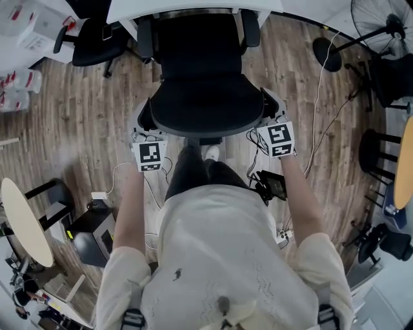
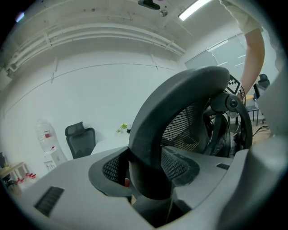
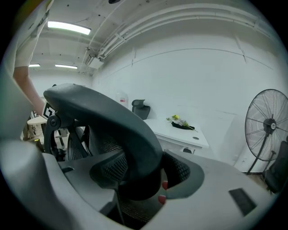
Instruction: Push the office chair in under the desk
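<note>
The left gripper (image 2: 150, 182) is clamped on one side edge of the backrest frame (image 2: 180, 101), its jaws spread wide around the thick rim. The right gripper (image 3: 135, 179) grips the opposite edge the same way. Holding both sides, I'd say, lets the person drive the office chair (image 1: 203, 84) straight. The chair stands directly ahead of the grippers, black with a mesh back and a curved grey rim. Its seat front is about at the edge of the white desk (image 1: 187, 6) beyond, so most of the push looks yet to do.

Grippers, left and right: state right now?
Left gripper: closed on the chair backrest.
Right gripper: closed on the chair backrest.
</note>
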`<move>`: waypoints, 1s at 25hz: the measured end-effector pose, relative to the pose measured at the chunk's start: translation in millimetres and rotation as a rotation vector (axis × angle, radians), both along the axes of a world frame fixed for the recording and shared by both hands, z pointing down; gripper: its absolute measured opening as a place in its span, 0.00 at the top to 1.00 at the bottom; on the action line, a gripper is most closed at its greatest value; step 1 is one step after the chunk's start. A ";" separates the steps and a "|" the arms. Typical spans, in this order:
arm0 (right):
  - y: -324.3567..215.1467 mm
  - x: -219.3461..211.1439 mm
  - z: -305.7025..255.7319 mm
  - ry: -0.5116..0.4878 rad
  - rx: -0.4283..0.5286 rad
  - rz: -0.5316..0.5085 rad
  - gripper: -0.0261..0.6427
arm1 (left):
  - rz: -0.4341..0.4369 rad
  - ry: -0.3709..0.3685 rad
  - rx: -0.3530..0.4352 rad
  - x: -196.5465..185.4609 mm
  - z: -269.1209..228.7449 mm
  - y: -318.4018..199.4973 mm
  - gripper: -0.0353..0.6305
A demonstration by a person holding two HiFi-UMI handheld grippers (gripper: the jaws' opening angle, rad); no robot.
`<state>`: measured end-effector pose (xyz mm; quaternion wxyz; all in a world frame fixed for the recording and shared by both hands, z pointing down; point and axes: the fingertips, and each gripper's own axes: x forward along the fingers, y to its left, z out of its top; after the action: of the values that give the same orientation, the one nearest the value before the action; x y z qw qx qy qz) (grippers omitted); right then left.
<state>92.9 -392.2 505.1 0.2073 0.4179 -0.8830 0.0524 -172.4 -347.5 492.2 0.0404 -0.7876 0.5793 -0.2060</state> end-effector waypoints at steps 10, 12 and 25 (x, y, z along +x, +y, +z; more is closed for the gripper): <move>-22.8 -5.7 0.5 -0.001 -0.002 0.006 0.58 | 0.001 -0.004 0.004 -5.7 0.1 -23.2 0.58; -27.2 -9.3 1.7 0.000 0.001 0.006 0.58 | 0.001 -0.003 0.007 -9.3 1.3 -27.6 0.58; -56.3 -25.6 6.7 -0.002 0.006 0.019 0.58 | 0.014 -0.005 0.000 -26.0 5.6 -60.4 0.58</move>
<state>67.3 -448.5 511.8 0.2046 0.4268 -0.8794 0.0519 -198.4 -408.0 497.8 0.0430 -0.7911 0.5738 -0.2077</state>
